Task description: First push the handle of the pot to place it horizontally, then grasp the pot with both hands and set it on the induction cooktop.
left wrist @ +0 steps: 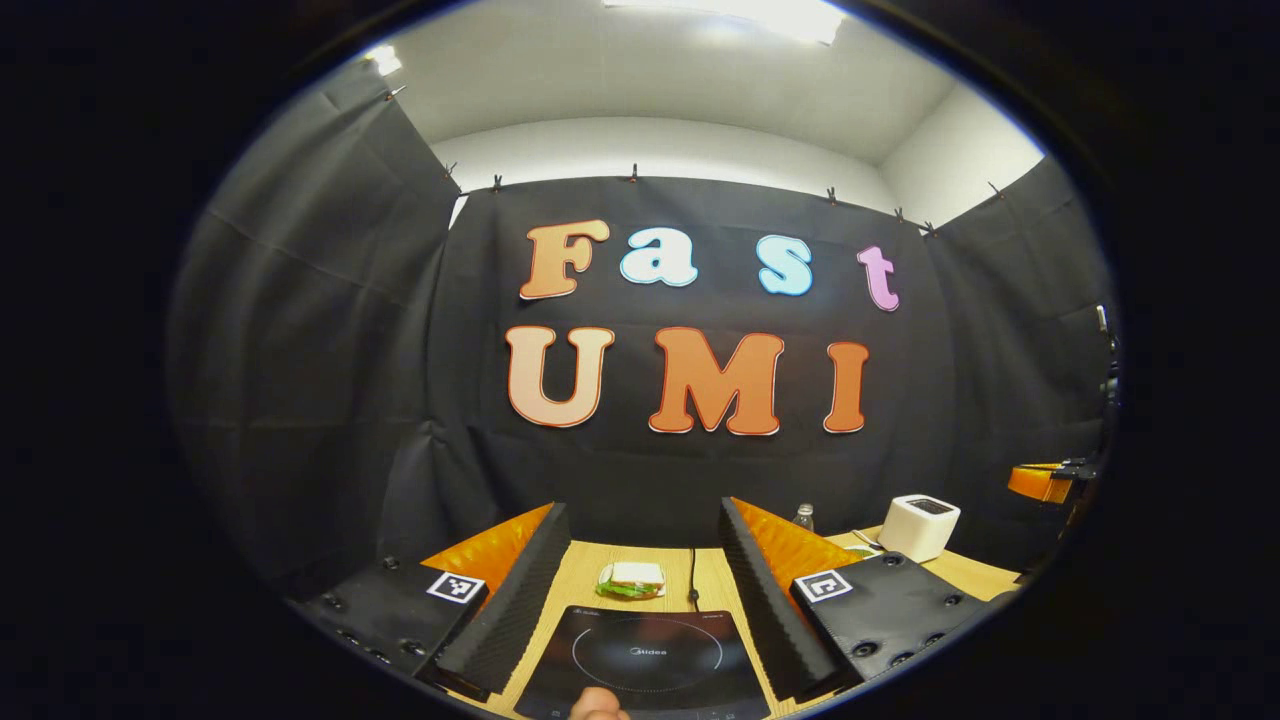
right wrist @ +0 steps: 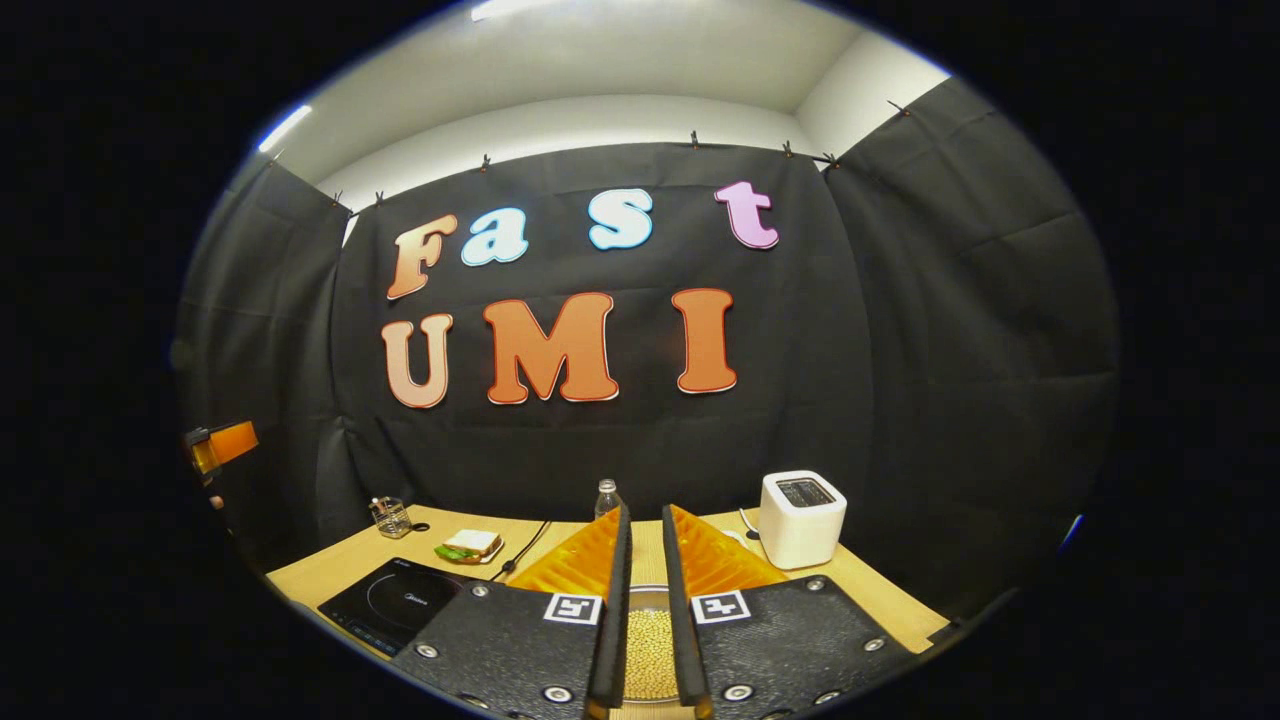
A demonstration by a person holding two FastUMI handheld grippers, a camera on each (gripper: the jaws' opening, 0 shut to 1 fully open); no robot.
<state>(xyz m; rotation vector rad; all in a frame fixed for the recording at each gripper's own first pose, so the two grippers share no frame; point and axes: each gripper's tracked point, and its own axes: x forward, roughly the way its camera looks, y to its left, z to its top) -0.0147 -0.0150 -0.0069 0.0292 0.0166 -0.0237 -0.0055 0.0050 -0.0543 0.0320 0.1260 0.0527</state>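
In the left gripper view the black induction cooktop (left wrist: 645, 660) lies on the wooden table straight ahead, framed by my left gripper (left wrist: 640, 600), which stands wide open with nothing in it. A rounded tan tip (left wrist: 598, 705) pokes in at the bottom edge; I cannot tell what it is. In the right gripper view my right gripper (right wrist: 648, 640) has its fingers drawn almost together, leaving a narrow slit. Through that slit shows the pot (right wrist: 650, 640), filled with small yellow grains, just below the fingers. The cooktop (right wrist: 395, 600) lies to the left of it.
A sandwich on a small plate (left wrist: 632, 580) sits behind the cooktop, its cable beside it. A white toaster (right wrist: 800, 518) and a clear bottle (right wrist: 606, 495) stand at the back right, a glass holder (right wrist: 390, 517) at the back left.
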